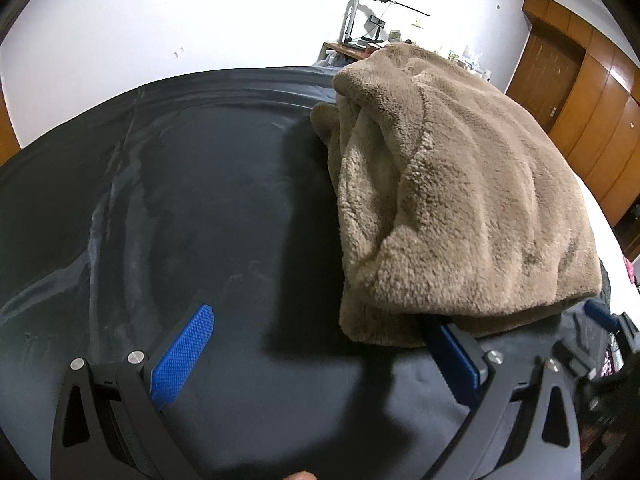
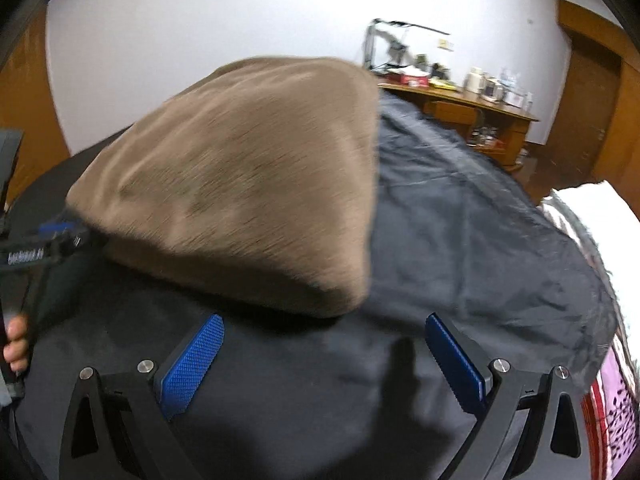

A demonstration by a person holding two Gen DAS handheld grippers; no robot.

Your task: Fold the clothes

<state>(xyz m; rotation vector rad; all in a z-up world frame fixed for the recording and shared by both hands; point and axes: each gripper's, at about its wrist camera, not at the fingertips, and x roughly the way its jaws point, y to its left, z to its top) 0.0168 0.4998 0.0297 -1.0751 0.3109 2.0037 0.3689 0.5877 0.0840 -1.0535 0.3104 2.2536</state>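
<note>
- A brown fleece (image 1: 452, 200) lies folded in a thick bundle on a dark sheet (image 1: 180, 200); in the left wrist view it fills the right half, with bare sheet to its left.
- In the right wrist view the fleece (image 2: 240, 184) is blurred and sits left of centre, the sheet (image 2: 480, 240) stretching off to the right.
- The left gripper (image 1: 320, 356) is spread wide and holds nothing; its right finger touches or slips just under the near edge of the fleece, its left finger is over bare sheet.
- The right gripper (image 2: 324, 360) is also spread wide and empty, just short of the near edge.
- A hand (image 2: 16, 344) shows at the left edge of the right view.
- Behind stand a wooden desk (image 2: 472, 108) with clutter, a white wall (image 1: 180, 12) and wooden doors (image 1: 548, 76).
</note>
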